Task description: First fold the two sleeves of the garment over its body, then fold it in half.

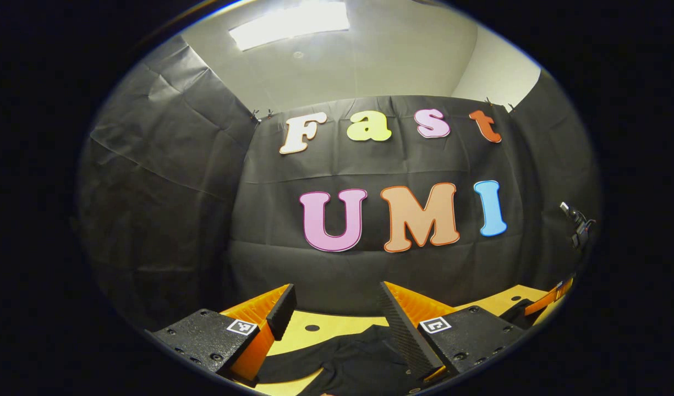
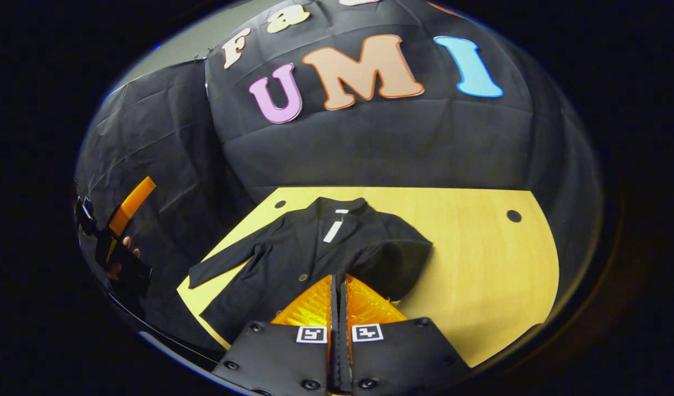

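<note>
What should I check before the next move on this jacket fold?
1. Left gripper open and ready to grasp: ok.
2. Jacket lying flat on the table: ok, collar toward the wall.
3. Right gripper shut, low over the jacket; fabric pinched between its fingers: cannot tell.
4. Outstretched sleeve folded over the body: not ok, it lies spread toward the table's edge.
5. Other sleeve folded in: cannot tell, it looks bunched against the body.
</note>
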